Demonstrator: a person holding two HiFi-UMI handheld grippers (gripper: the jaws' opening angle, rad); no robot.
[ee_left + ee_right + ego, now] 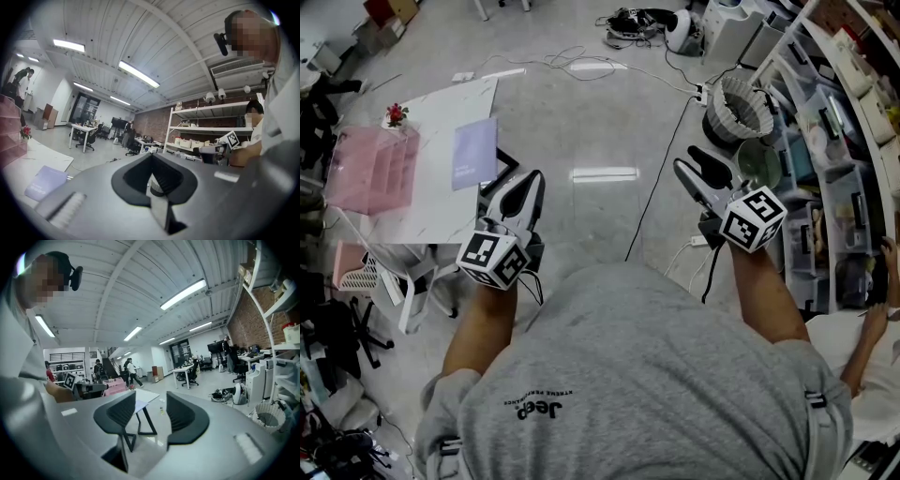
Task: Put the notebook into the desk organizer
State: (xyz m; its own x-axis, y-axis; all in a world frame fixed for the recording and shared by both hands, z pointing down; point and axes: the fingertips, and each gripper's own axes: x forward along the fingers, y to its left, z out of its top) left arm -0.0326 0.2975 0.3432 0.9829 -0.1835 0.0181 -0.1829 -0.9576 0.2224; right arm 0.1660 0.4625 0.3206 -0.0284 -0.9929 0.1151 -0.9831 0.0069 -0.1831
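Observation:
The lavender notebook lies flat on a white table at the left, beside the pink desk organizer. Both grippers hang over the floor in front of the person, away from the table. My left gripper points toward the table's near corner with its jaws together and nothing in them. My right gripper is further right, with its jaws apart and empty. In the left gripper view, the notebook shows low at the left, past the shut left gripper. In the right gripper view, the organizer is seen beyond the open right gripper.
A small potted flower stands on the table by the organizer. Storage shelves line the right side, with a white bin and a black cable on the floor. A white chair stands under the table. Another person's arm is at the right edge.

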